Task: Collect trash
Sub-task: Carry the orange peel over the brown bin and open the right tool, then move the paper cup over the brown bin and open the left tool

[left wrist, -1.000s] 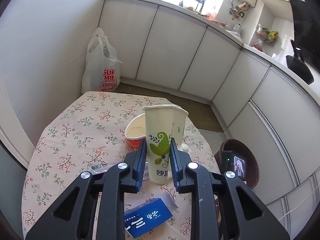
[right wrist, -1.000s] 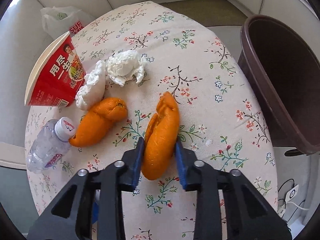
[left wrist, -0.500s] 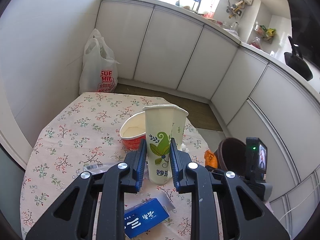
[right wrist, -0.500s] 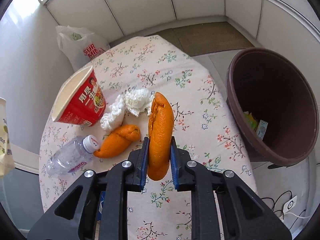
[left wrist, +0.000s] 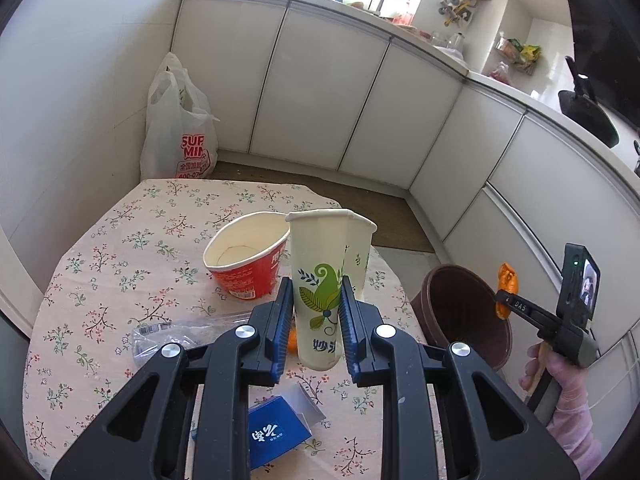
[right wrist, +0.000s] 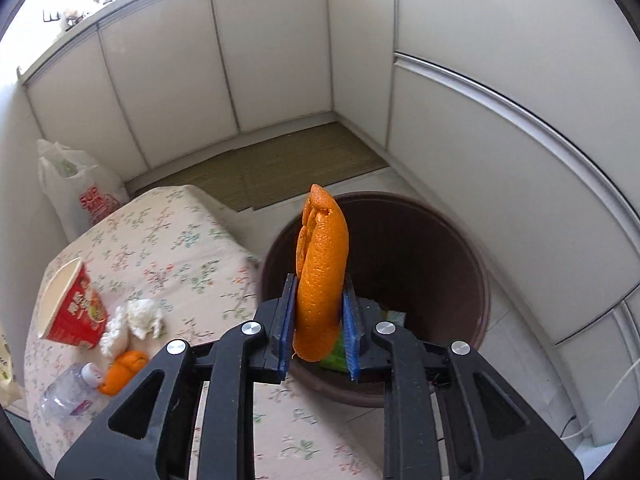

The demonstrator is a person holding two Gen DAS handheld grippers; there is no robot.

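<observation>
L wrist view, table [left wrist: 100, 256] with floral cloth: clear crushed plastic bottle [left wrist: 168, 334] lying flat; red instant-noodle cup [left wrist: 246, 258] tilted on its side. Left gripper [left wrist: 316, 314] fingers pinch tall cream paper cup with green leaf print [left wrist: 324, 280], held upright above cloth. Blue carton [left wrist: 278, 436] below. Right gripper [right wrist: 318, 324] fingers clamp long orange peel [right wrist: 322, 280], upright, over round brown trash bin [right wrist: 440, 264] beside table.
</observation>
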